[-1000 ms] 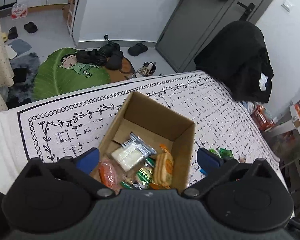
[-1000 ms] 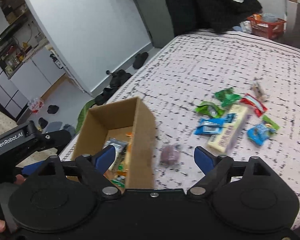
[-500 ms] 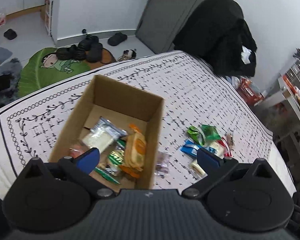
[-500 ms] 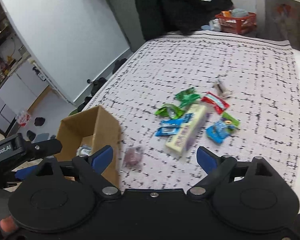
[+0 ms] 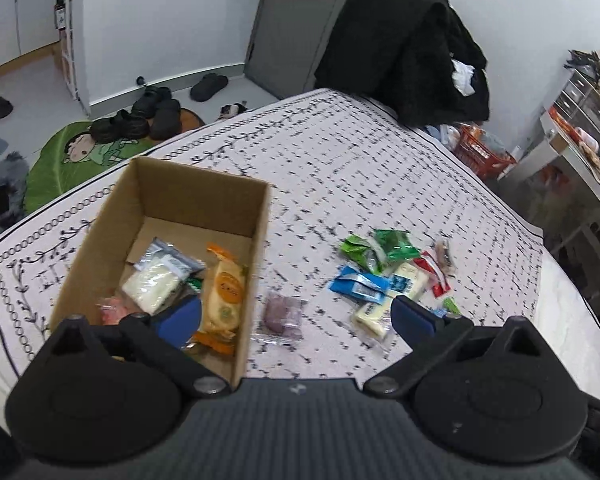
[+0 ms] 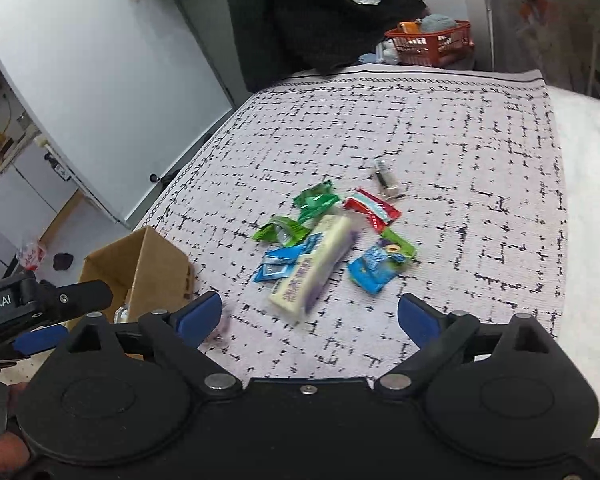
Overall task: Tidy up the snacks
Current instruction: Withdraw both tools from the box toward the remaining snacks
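An open cardboard box (image 5: 260, 216) stands on the patterned cloth and holds several snack packets, among them an orange one (image 5: 224, 292) and a white one (image 5: 152, 284). It also shows in the right wrist view (image 6: 160, 256). A purple wrapped snack (image 5: 283, 314) lies just right of the box. A pile of loose snacks lies further right: a cream bar (image 6: 316, 264), green packets (image 6: 314, 200), blue packets (image 6: 374, 270) and a red one (image 6: 372, 208). My left gripper (image 5: 296, 316) is open and empty above the box's right wall. My right gripper (image 6: 308, 316) is open and empty, near the pile.
The cloth-covered table (image 6: 480, 152) ends at its far edge by a black coat on a chair (image 5: 412, 40). An orange basket (image 6: 432, 42) sits on the floor behind. Shoes and a green mat (image 5: 80, 152) lie on the floor to the left.
Both grippers have swung right, away from the box and toward the loose snack pile. The box has shifted left in both views. Both stay open and empty.
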